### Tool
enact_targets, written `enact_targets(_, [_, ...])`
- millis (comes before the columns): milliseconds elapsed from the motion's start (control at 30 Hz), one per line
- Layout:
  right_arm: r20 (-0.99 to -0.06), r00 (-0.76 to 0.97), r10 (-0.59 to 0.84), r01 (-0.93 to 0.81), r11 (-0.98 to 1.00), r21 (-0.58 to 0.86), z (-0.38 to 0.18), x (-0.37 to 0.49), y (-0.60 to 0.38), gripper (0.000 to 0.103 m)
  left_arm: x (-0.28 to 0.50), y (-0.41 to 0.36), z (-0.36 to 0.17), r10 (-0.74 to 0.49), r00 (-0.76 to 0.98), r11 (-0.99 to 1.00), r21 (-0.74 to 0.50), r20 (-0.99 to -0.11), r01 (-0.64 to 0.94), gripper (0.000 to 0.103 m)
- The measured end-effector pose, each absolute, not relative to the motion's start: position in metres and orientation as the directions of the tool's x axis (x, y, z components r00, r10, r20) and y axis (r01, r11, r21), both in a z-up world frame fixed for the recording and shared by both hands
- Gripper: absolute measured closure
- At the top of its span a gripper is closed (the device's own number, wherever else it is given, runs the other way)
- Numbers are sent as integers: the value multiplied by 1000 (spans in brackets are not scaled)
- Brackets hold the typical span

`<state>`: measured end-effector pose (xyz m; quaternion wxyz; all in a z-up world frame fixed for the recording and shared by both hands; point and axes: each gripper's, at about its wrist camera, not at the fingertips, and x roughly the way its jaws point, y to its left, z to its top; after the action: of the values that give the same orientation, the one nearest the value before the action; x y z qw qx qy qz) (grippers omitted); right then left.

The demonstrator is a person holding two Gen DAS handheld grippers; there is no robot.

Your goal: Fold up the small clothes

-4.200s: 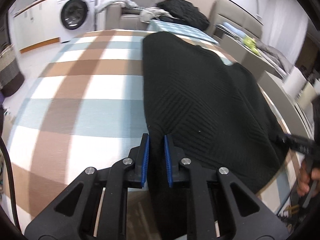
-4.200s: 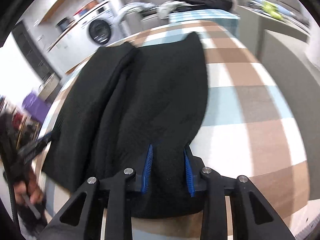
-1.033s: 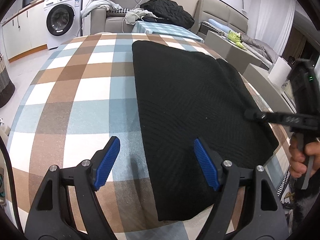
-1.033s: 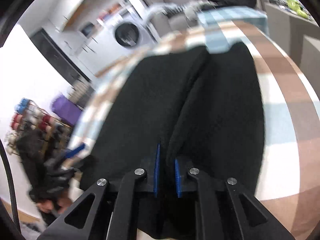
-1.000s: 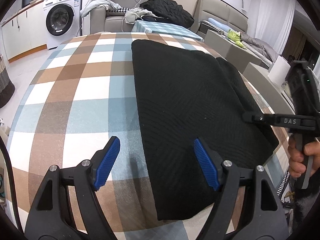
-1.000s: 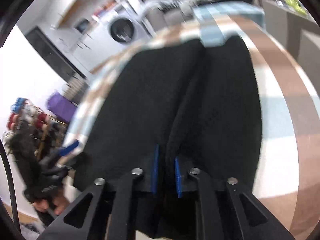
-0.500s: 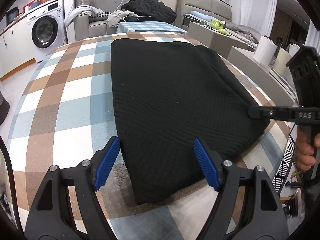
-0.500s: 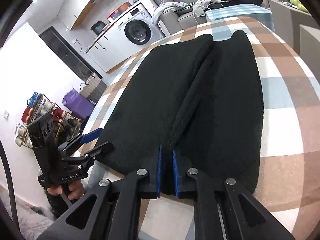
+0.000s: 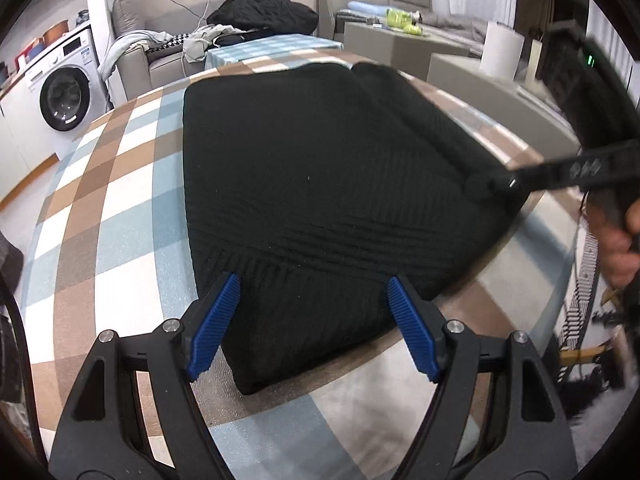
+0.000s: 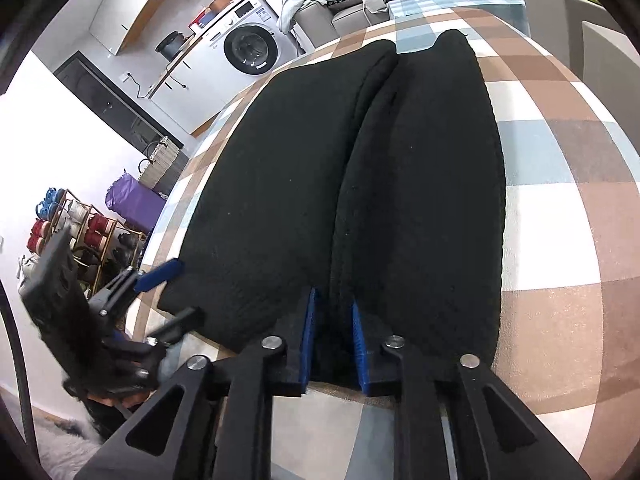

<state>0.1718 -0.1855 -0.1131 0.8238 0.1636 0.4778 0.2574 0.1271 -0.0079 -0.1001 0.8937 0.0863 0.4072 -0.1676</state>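
Observation:
A black knitted garment (image 9: 320, 184) lies flat on the checked table (image 9: 116, 216), folded lengthwise with a fold ridge along its right side. My left gripper (image 9: 314, 328) is open, its blue pads on either side of the garment's near corner. In the right wrist view the garment (image 10: 420, 184) shows two long lobes with a crease between. My right gripper (image 10: 333, 340) has its jaws narrowly apart around the garment's near edge at that crease. The right gripper also shows in the left wrist view (image 9: 504, 182) at the garment's right edge.
A washing machine (image 9: 64, 96) stands at the far left. A sofa with a pile of clothes (image 9: 264, 16) is behind the table. A paper roll (image 9: 500, 56) stands on a grey counter at the right. A shoe rack (image 10: 76, 232) is left of the table.
The left gripper has let go of the garment, opened wide and come down near its near corner. The right gripper's jaws have parted slightly from a tight pinch on the edge.

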Motion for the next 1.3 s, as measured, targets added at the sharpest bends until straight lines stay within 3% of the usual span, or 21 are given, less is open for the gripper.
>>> enact_targets(67, [-683, 430, 590, -274, 806, 524, -108, 168, -190, 74, 127, -7, -101, -236, 610, 929, 9, -757, 370, 29])
enact_targets(133, [-665, 454, 593, -280, 803, 525, -106, 169, -191, 58, 127, -5, -99, -250, 607, 929, -10, -754, 371, 29])
enact_targets(333, [-666, 471, 578, -264, 813, 519, -108, 209, -179, 58, 132, 18, -86, -334, 618, 932, -153, -712, 327, 29])
enact_targets(467, [-664, 487, 567, -257, 820, 511, -106, 252, -166, 61, 139, 37, -79, -312, 648, 948, -186, -694, 257, 29])
enact_targets(533, [-687, 481, 545, -258, 837, 483, -107, 272, -156, 85, 142, 44, -77, -296, 658, 955, -193, -693, 226, 29])
enact_targets(633, [-703, 474, 531, -298, 848, 439, -97, 279, -144, 93, 148, 52, -71, -288, 667, 958, -212, -687, 195, 29])
enact_targets(800, [-607, 625, 490, -362, 872, 331, -33, 242, -158, 94, 154, 54, -65, -283, 685, 959, -207, -671, 193, 29])
enact_targets(900, [-682, 616, 393, -256, 919, 299, -60, 249, -178, 93, 159, 49, -72, -285, 662, 959, -207, -693, 196, 29])
enact_targets(1000, [-739, 533, 412, -178, 909, 378, -101, 268, -195, 90, 162, 44, -81, -267, 643, 964, -188, -718, 190, 29])
enact_targets(1200, [-707, 546, 449, -200, 890, 410, -95, 275, -204, 76, 165, 38, -88, -264, 634, 964, -181, -727, 193, 29])
enact_targets(1300, [-701, 547, 457, -158, 879, 450, -96, 303, -210, 76, 168, 38, -90, -262, 634, 965, -179, -728, 193, 29])
